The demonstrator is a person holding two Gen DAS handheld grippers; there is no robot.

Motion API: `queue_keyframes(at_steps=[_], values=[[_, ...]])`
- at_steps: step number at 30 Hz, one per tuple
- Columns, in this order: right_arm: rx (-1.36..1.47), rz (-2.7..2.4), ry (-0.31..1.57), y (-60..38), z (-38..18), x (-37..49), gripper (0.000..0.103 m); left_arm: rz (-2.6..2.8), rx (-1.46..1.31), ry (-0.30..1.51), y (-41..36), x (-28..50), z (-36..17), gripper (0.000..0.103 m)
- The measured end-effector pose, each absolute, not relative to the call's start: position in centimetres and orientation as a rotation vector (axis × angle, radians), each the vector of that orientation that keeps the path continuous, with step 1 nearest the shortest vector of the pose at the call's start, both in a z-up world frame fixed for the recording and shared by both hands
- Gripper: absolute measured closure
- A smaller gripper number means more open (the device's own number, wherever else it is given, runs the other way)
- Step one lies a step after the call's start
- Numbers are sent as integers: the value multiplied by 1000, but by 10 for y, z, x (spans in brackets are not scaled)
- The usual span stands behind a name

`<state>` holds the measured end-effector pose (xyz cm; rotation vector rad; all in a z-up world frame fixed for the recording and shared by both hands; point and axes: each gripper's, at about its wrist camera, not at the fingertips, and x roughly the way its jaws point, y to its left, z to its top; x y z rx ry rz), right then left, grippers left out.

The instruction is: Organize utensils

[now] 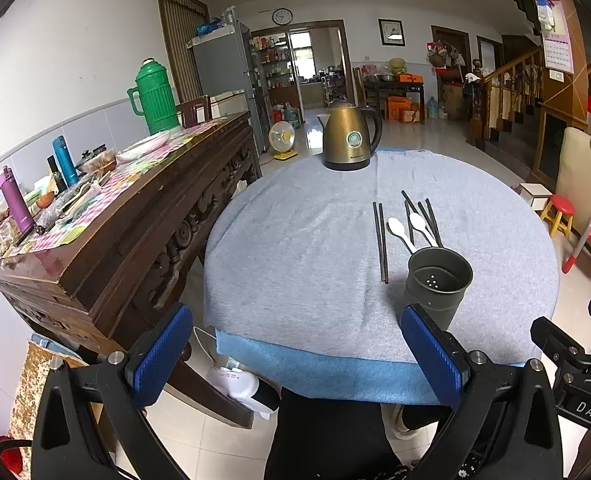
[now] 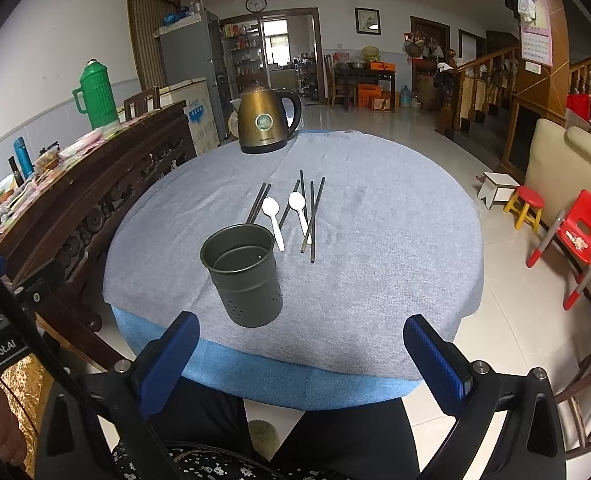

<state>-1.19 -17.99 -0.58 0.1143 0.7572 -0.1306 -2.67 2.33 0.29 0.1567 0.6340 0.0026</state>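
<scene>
We hold left gripper (image 1: 297, 354) and right gripper (image 2: 301, 360) wide apart, empty | chopsticks (image 2: 313, 216), spoons (image 2: 273, 218) on cloth (image 2: 395, 240) behind holder (image 2: 243, 276) | holder hides chopstick ends

a round table (image 2: 375, 280) under a grey cloth over a blue one carries a brass-coloured electric kettle (image 2: 264, 120), a dark metal utensil cup (image 2: 243, 276), black chopsticks (image 2: 313, 220) and two white plastic spoons (image 2: 273, 216).

Both wrist cams face fwd over near table edge (image 1: 335, 376), sharing holder (image 2: 243, 276).
</scene>
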Motion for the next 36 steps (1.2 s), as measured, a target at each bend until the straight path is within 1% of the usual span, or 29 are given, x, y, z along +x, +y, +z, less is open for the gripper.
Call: queue_keyframes(at_steps=[13, 18, 23, 26, 28, 29, 30, 31, 33, 35, 36], values=[[161, -127, 783, -196, -12, 0, 0, -10, 127, 688, 22, -6, -7, 0], [229, -145, 761, -227, -7, 19, 0, -31, 59, 740, 35, 28, -11, 0], [254, -139, 776, -259, -5, 65, 6, -62, 15, 773, 41, 78, -15, 0], [320, -92, 854, -279, -18, 110, 18, -78, 6, 794, 40, 114, -21, 0], [376, -64, 899, -293, -32, 142, 29, -93, 10, 809, 37, 140, -29, 0], [386, -65, 925, -299, -40, 159, 31, -102, 19, 829, 33, 158, -35, 0], [391, -64, 947, -303, -48, 173, 38, -113, 22, 846, 30, 171, -40, 5], [401, -55, 968, -306, -55, 187, 46, -131, 22, 865, 26, 185, -45, 12], [441, -34, 1020, -314, -71, 219, 55, -165, 18, 918, 15, 221, -57, 16], [467, -23, 1049, -319, -81, 247, 57, -190, 16, 959, 6, 246, -65, 20], [477, -18, 1065, -321, -86, 263, 58, -209, 16, 986, 0, 260, -70, 25]])
